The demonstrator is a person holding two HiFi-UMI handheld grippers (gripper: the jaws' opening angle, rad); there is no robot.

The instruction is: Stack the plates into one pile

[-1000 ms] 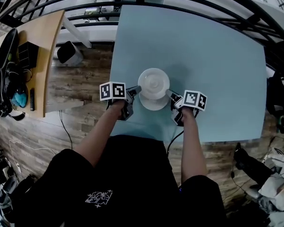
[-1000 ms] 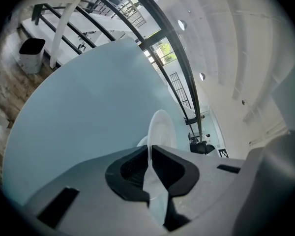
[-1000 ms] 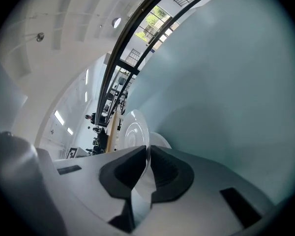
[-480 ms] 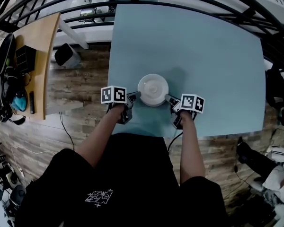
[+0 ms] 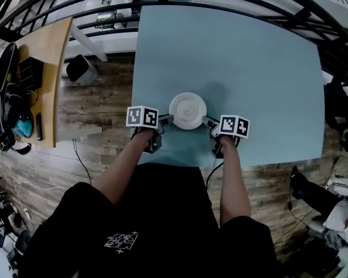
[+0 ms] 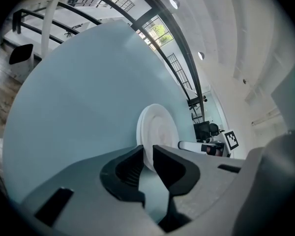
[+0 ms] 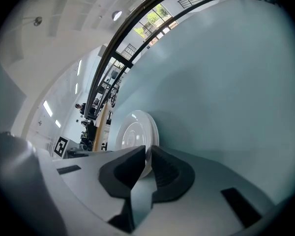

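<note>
Forearms reach forward, tips tilted down. My left tongs [image 5: 167, 119], narrow and just easing open, straddle the plates' [image 5: 188, 110] eight o'clock rim. My right tongs [image 5: 207, 120] pinch the four o'clock rim. The plates rest on the table [image 5: 249, 57].

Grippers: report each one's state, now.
Left gripper: jaws have just been opening, loose around the rim of the pile of round white plates.
Right gripper: shut on the same pile's rim.
</note>
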